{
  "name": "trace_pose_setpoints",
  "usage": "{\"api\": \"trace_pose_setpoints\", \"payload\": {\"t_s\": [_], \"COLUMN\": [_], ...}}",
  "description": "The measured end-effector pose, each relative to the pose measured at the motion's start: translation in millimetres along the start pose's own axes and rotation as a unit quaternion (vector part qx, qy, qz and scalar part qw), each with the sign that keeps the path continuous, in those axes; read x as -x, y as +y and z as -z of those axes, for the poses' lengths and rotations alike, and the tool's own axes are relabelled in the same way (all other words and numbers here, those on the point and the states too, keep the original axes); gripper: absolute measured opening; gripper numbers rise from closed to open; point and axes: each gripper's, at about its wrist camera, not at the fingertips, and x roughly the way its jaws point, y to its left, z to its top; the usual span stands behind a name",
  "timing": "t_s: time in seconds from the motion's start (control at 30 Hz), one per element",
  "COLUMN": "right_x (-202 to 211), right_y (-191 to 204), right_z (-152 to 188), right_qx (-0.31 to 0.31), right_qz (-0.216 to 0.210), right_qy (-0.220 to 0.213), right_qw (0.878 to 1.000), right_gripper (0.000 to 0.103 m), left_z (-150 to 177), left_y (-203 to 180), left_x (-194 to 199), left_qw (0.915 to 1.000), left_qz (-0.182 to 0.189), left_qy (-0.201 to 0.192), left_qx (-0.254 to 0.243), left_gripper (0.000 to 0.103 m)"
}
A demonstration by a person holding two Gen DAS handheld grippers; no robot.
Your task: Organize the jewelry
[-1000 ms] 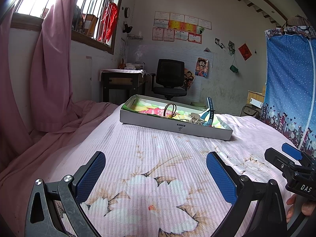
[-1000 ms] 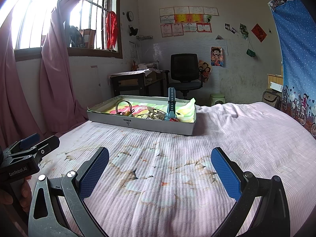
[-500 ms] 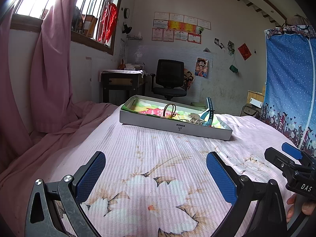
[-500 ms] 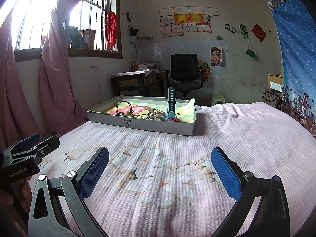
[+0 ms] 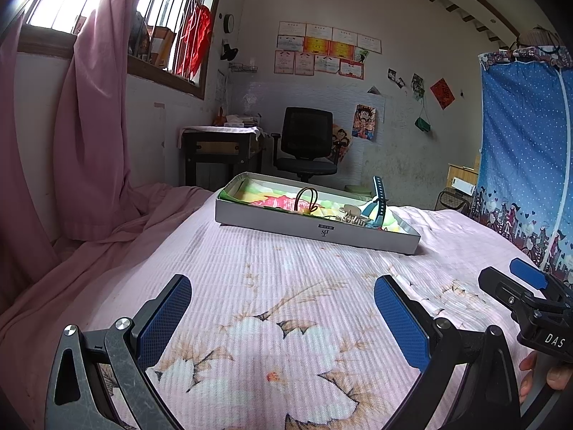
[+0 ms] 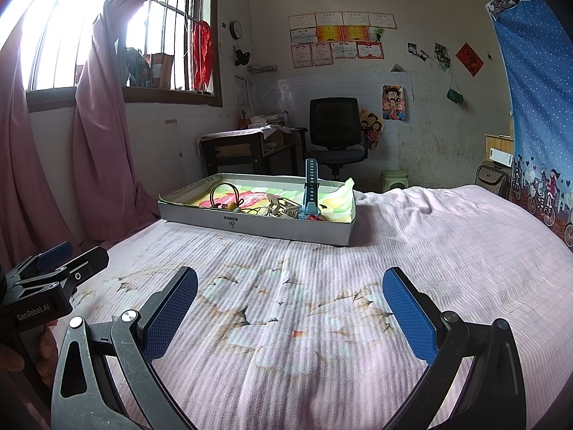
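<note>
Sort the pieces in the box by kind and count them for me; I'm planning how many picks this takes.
Blue watch: 1
Brown cord loop bracelet: 1
Pale metal-link piece: 1
Small red item: 1
Total: 4 I can separate in the white box; the tangle may hide more.

Ahead of our spread jaws lies a bed (image 5: 279, 279) under a pink ribbed bedspread (image 6: 412, 251) printed with pale flowers. Well beyond both sets of jaws, a shallow white cardboard tray (image 6: 250, 224) rests directly on the bedspread. A pink curtain (image 5: 118, 215) spills onto the bed's left edge.
</note>
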Motion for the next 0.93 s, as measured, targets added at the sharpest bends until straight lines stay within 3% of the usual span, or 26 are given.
{"api": "trace_pose_setpoints", "payload": {"t_s": [0.93], "right_x": [1], "right_y": [-1], "right_z": [0], "right_qx": [-0.001], "right_qz": [-0.001], "right_qy": [0.003], "right_qw": [1.000], "right_gripper": [0.102], "left_z": [-1], "left_y": [-10], "left_x": [2], "left_qw": [0.9998], "left_qz": [-0.006], "left_qy": [-0.004], "left_qx": [-0.016], "left_gripper": [0.103]}}
